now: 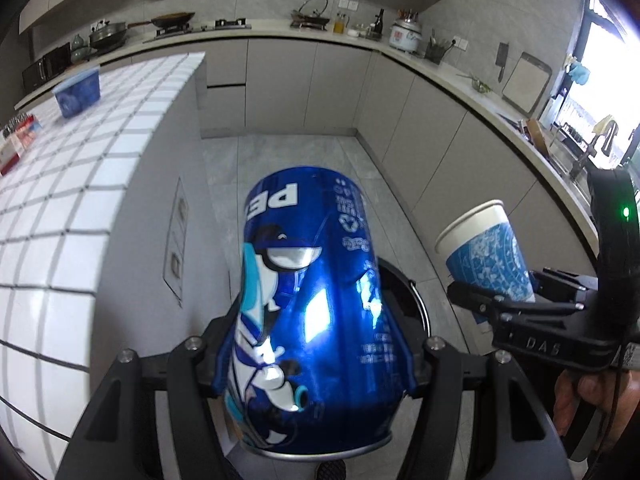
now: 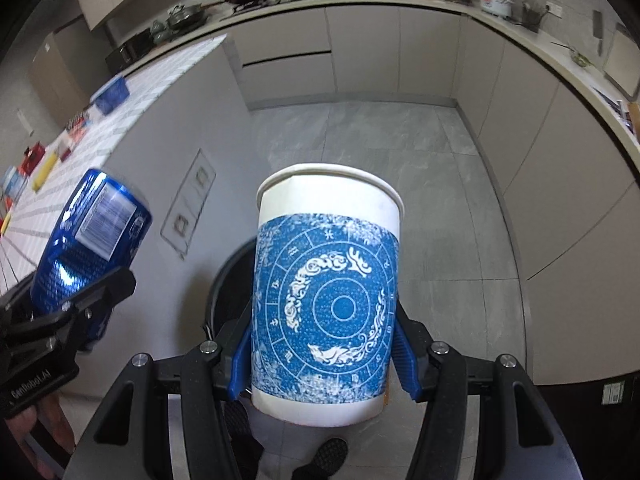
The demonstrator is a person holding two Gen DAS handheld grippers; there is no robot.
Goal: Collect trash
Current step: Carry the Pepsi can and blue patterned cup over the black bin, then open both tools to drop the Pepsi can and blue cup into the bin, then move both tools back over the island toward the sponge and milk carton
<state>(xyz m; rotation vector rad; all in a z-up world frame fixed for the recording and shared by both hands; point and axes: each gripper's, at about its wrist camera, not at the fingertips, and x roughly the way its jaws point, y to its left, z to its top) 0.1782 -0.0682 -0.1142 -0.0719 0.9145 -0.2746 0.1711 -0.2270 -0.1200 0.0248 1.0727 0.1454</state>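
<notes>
My left gripper [image 1: 314,364] is shut on a blue Pepsi can [image 1: 312,304], held in the air over the floor. My right gripper [image 2: 324,354] is shut on a white paper cup with a blue pattern [image 2: 326,288], rim pointing away. A dark round trash bin [image 2: 228,284] sits on the floor right below both; its rim [image 1: 412,296] shows behind the can. In the left wrist view the cup [image 1: 488,248] and right gripper [image 1: 496,304] are at the right. In the right wrist view the can [image 2: 88,240] and left gripper [image 2: 80,304] are at the left.
A white tiled island counter [image 1: 100,148] is at the left, with a blue box [image 1: 78,94] and small packages [image 2: 44,160]. Grey cabinets and a worktop [image 1: 440,68] with cookware run along the back and right. Grey floor tiles [image 2: 380,140] lie ahead.
</notes>
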